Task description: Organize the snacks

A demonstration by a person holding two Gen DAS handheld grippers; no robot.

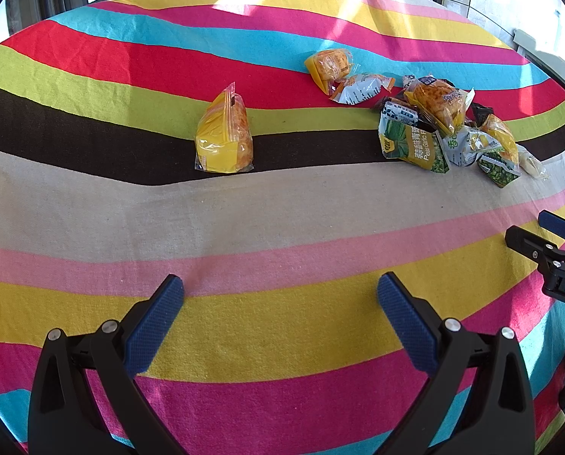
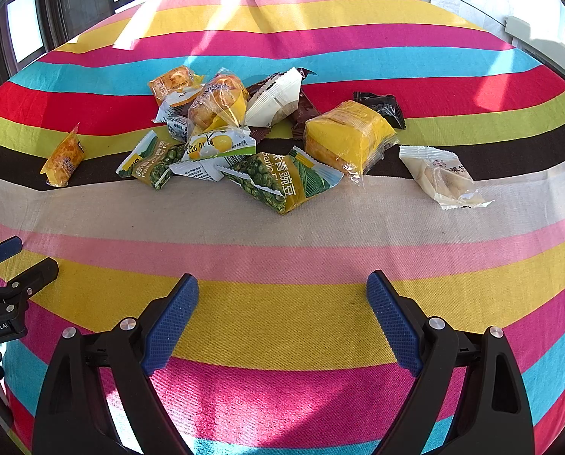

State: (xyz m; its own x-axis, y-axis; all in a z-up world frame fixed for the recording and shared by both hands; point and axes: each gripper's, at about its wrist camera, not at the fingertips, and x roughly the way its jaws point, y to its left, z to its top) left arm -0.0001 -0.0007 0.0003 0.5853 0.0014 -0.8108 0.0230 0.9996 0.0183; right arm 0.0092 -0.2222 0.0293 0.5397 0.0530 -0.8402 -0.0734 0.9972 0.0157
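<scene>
Both grippers, left [image 1: 280, 318] and right [image 2: 282, 316], hover spread and empty over the striped cloth [image 2: 282, 227], with the snack pile [image 2: 244, 140] at 12 o'clock holding two green pea bags [image 2: 282, 182], and one yellow cake pack [image 1: 223, 138] alone at 11 o'clock.

Lone pack [image 1: 223, 136] left of snack pile [image 1: 445, 129]

a striped cloth [image 2: 282, 227] covered the counter. a heap of snack packets [image 2: 229, 132] lay on it. one yellow packet [image 1: 223, 140] sat apart, and a white packet [image 2: 443, 178] lay just beside the heap.
</scene>
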